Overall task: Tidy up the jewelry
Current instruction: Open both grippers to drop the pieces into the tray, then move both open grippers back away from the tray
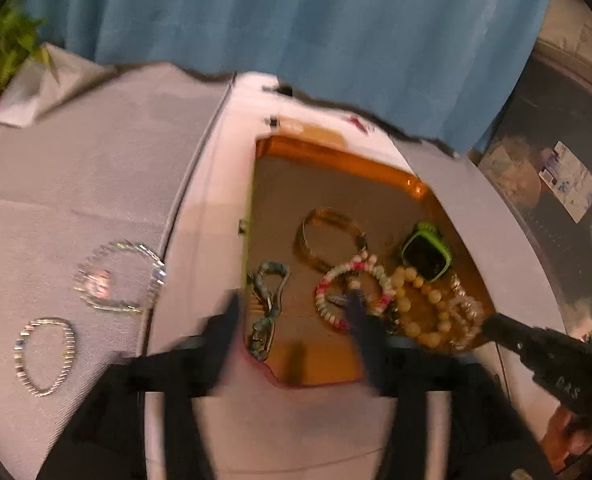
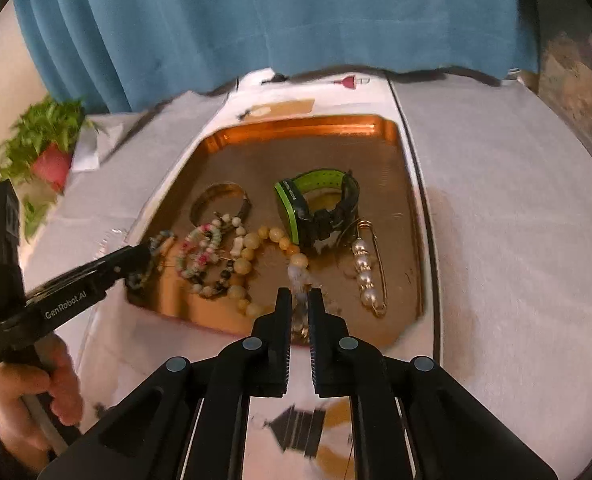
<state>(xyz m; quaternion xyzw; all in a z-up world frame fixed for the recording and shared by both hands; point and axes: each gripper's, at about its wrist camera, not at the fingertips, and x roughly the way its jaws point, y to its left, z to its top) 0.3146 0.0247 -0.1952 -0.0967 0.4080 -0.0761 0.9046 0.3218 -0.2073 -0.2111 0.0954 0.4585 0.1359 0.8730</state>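
Copper tray (image 2: 375, 124) on white cloth holds jewelry: gold bangle (image 2: 220, 194), green watch (image 2: 315, 208), yellow bead strand (image 2: 252, 248), pearl pin (image 2: 365, 276). Left gripper (image 1: 296, 312) spread wide over tray's near edge, nothing gripped. Right gripper (image 2: 299, 300) nearly closed, pale beaded piece (image 2: 299, 280) between tips; pressing contact unclear. Two crystal bracelets (image 1: 120, 276) lie outside tray.

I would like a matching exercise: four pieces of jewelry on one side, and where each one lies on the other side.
Things:
1. green watch
2. pearl pin
3. gold bangle
4. clear bead bracelet

Places:
A. on the cloth, outside the tray
B. in the tray, near its right wall
C. in the tray, beside the pin
D. in the tray, left part

Pairs: 1-C, 2-B, 3-D, 4-A
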